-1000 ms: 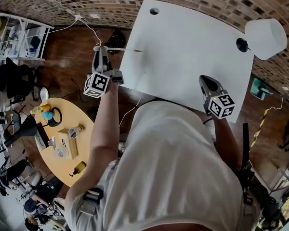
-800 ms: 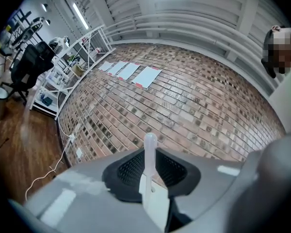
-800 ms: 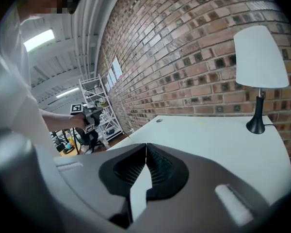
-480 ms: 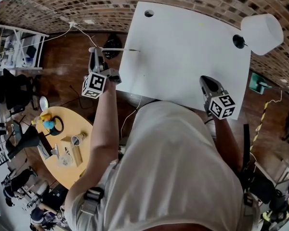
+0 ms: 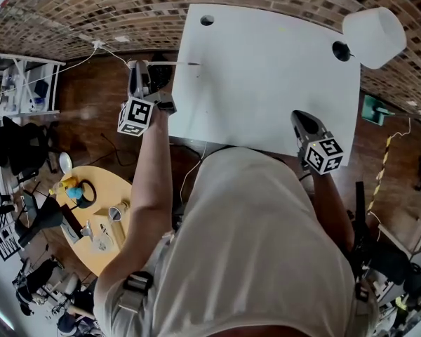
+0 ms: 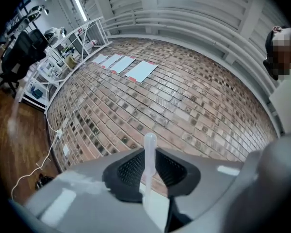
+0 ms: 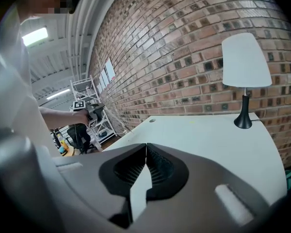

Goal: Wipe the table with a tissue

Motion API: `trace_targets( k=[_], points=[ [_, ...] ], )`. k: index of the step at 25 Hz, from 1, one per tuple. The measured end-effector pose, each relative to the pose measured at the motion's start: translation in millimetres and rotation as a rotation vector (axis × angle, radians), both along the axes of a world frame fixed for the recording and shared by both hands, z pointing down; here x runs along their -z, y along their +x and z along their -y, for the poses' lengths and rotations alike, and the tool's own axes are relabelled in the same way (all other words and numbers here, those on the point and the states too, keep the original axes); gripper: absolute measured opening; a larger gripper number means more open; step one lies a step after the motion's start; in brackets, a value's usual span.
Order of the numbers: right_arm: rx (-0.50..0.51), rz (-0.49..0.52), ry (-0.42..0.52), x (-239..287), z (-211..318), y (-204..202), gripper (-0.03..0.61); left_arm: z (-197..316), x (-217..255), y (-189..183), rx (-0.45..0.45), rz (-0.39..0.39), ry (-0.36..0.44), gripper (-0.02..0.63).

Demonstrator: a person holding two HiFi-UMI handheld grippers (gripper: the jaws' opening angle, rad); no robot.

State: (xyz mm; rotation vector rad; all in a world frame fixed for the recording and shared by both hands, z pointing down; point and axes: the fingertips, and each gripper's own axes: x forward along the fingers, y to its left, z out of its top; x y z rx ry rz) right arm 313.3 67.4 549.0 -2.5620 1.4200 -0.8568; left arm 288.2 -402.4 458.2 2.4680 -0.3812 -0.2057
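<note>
Gripping thin translucent pipette [image 6: 149, 149] between pads of left gripper [image 6: 146, 178], jaws parted only by stem's thickness. Held level just off table [image 5: 266, 76] left edge, pipette far end reaching over tabletop. Held right gripper [image 7: 145, 171] above table near edge, jaws pressed together, nothing between. Observed white table directly ahead of person's torso, lamp [image 5: 374, 37] at far right corner.

You're working in a lab-like studio rather than a home. A bare brick wall [image 5: 77, 9] backs your white table [image 5: 266, 83] and its lamp [image 5: 374, 35]. Open metal shelving [image 6: 70, 45] holds gear, a cluttered round wooden table [image 5: 112, 182] stands on the wood floor [image 5: 91, 118], and strip lights [image 6: 80, 6] run overhead.
</note>
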Motion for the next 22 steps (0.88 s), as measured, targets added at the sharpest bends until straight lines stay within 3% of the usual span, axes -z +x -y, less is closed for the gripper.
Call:
trace_targets(
  k=[11,22],
  points=[
    [-0.14,-0.005,-0.019,0,-41,-6,0.008,-33,3,70,-0.129,-0.013,0.015,0.072],
    [-0.21,-0.001,-0.024,3,-51,-11,0.008,-52,-1,95,-0.202,-0.005,0.0,0.071]
  ],
)
